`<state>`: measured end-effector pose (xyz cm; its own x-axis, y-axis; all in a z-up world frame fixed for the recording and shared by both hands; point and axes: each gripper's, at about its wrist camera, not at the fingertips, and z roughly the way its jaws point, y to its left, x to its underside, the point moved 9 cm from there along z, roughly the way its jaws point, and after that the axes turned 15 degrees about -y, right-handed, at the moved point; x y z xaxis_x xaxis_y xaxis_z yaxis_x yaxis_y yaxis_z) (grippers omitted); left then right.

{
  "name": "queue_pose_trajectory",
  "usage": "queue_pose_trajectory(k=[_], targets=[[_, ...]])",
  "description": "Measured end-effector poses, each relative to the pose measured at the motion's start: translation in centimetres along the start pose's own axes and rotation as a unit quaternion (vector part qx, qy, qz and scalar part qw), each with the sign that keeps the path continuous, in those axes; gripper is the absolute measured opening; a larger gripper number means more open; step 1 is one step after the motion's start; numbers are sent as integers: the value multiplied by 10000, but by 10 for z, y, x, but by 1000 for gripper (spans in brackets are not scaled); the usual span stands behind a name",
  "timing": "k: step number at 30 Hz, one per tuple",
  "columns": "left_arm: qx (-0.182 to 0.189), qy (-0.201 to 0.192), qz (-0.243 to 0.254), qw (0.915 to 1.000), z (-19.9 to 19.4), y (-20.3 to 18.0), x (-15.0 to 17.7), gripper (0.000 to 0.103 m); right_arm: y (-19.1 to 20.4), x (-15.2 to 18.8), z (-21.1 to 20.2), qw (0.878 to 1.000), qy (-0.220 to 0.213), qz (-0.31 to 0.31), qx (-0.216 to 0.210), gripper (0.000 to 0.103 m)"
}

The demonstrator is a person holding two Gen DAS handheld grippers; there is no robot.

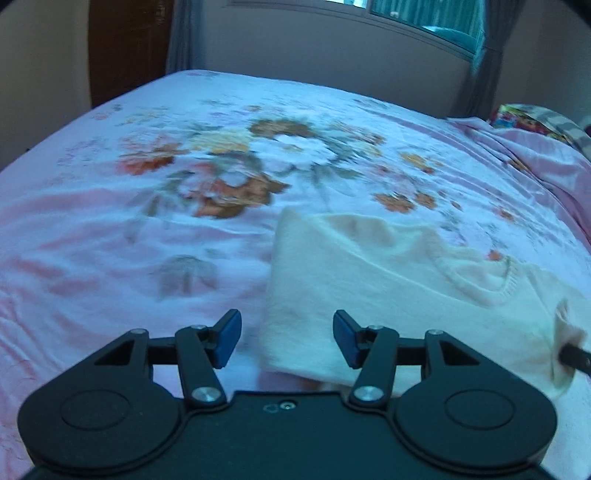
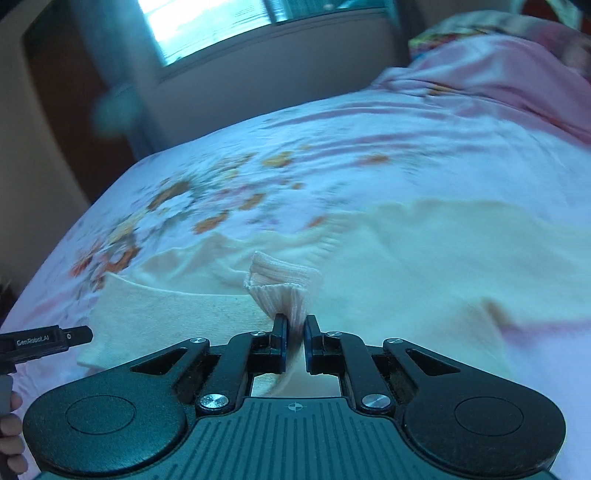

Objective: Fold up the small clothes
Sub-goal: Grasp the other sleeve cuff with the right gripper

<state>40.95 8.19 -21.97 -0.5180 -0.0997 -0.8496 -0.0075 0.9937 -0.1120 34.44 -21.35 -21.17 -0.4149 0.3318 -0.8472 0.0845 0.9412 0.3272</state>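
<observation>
A cream knit sweater point(image 1: 369, 280) lies flat on the floral bedsheet point(image 1: 147, 221), its neckline toward the right. My left gripper point(image 1: 286, 338) is open and empty, hovering over the sweater's left folded edge. My right gripper point(image 2: 295, 332) is shut on the ribbed sleeve cuff point(image 2: 282, 286) and holds it lifted above the sweater's body point(image 2: 424, 266). The right gripper's tip with the pinched cuff shows at the far right of the left wrist view point(image 1: 570, 354). The left gripper's body shows at the left edge of the right wrist view point(image 2: 40, 343).
The bed is covered by a pink and white sheet with a flower print point(image 2: 295, 147). A bunched pink cover point(image 2: 498, 74) and a colourful pillow point(image 1: 528, 120) lie at the far right. A wall with a window point(image 1: 406, 14) and curtains stands behind the bed.
</observation>
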Motion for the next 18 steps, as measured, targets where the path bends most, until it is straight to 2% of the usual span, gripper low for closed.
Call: queue_pose_trajectory(k=[3, 5, 7, 8, 10, 11, 14, 17, 18], targets=[[36, 217, 67, 9997, 9, -13, 13, 53, -29, 12, -5, 9992, 120, 78, 381, 9], [-5, 343, 185, 9992, 13, -17, 22, 53, -39, 22, -2, 9979, 431, 392, 293, 9], [-52, 355, 233, 9991, 13, -17, 26, 53, -46, 16, -7, 9977, 326, 530, 278, 11], [-67, 356, 220, 9991, 13, -17, 27, 53, -48, 13, -10, 9980, 276, 503, 273, 15], [-96, 371, 221, 9990, 13, -16, 27, 55, -54, 9, -12, 9978, 239, 498, 373, 37], [-111, 375, 238, 9989, 14, -15, 27, 56, -58, 7, -12, 9976, 212, 528, 397, 40], [-168, 391, 287, 9987, 15, -14, 27, 61, -67, 4, -15, 9971, 187, 601, 423, 40], [-196, 388, 328, 9985, 17, -13, 29, 64, -70, 5, -22, 9945, 223, 1017, 104, 40], [-192, 387, 327, 9985, 17, -13, 29, 64, -69, 3, -24, 9952, 205, 953, 57, 40]])
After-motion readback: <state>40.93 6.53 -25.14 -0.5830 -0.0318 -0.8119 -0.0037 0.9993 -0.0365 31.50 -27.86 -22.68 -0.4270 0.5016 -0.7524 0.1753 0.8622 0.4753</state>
